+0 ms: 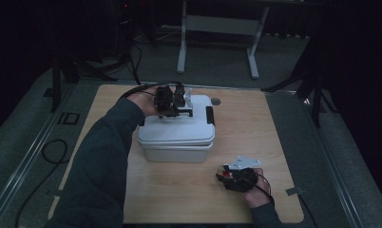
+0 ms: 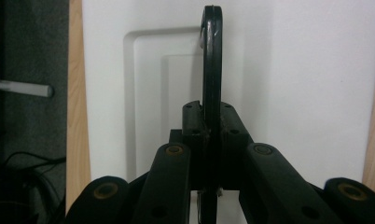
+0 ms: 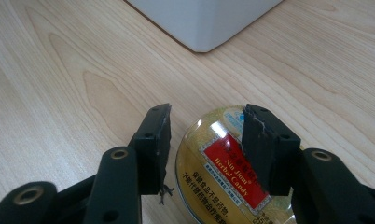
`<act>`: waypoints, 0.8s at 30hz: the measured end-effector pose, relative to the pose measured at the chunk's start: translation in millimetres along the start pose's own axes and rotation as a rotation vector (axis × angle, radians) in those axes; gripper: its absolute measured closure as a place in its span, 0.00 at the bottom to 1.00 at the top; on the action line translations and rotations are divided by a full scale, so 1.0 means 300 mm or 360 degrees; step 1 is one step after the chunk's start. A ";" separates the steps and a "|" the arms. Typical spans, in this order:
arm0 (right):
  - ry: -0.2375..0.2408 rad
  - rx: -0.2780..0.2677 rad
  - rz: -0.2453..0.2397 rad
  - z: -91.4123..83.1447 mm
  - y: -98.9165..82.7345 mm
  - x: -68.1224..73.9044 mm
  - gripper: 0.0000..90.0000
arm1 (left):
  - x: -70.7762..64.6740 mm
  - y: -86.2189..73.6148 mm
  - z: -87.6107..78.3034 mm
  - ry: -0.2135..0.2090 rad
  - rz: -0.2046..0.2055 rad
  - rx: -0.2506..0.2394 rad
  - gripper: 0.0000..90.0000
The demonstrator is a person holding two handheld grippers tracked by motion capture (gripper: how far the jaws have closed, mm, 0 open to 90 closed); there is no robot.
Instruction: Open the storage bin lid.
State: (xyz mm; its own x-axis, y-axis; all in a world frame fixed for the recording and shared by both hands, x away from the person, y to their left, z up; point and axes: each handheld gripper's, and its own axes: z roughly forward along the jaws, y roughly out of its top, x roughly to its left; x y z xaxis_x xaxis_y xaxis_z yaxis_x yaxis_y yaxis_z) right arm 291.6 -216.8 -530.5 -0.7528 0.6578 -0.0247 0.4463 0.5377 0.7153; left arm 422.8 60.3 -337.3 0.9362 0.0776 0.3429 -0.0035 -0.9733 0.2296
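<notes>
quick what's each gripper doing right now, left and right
Left gripper: closed on the black handle of the white box.
Right gripper: gripping the round candy tin by its rim, above the table.

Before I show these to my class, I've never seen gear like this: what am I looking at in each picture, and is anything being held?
No robot here: a person at a wooden table holds a hand-held two-jaw gripper in each hand. The high view looks down from above the person's side. There the left gripper reaches over the lid of a white plastic box, and the right gripper sits near the table's front edge.

The other two pictures come from cameras riding on the grippers, looking along their black jaws. In the left gripper view, the jaws are shut on the box's black handle, which stands upright above the white lid. In the right gripper view, a round gold candy tin with a red label sits between the jaws; whether they truly press on it is hard to tell.
</notes>
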 end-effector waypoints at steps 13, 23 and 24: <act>0.0000 0.0000 0.0000 0.000 0.000 0.001 0.57 | 0.007 -0.039 -0.037 0.0034 -0.0059 0.0013 0.94; 0.0000 0.0000 -0.0003 0.000 0.000 0.001 0.57 | 0.011 -0.061 -0.055 0.0048 -0.0088 0.0026 0.94; 0.0000 0.0000 -0.0003 0.000 0.000 0.001 0.57 | 0.012 -0.062 -0.057 0.0050 -0.0087 0.0028 0.94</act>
State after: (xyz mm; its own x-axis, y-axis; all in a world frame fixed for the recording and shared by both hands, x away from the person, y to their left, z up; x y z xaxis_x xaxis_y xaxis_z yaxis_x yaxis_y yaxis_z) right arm 291.6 -216.6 -530.5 -0.7538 0.6566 -0.0260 0.4447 0.5389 0.7154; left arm 420.3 82.5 -324.8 0.9232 0.1375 0.3588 0.0541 -0.9710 0.2329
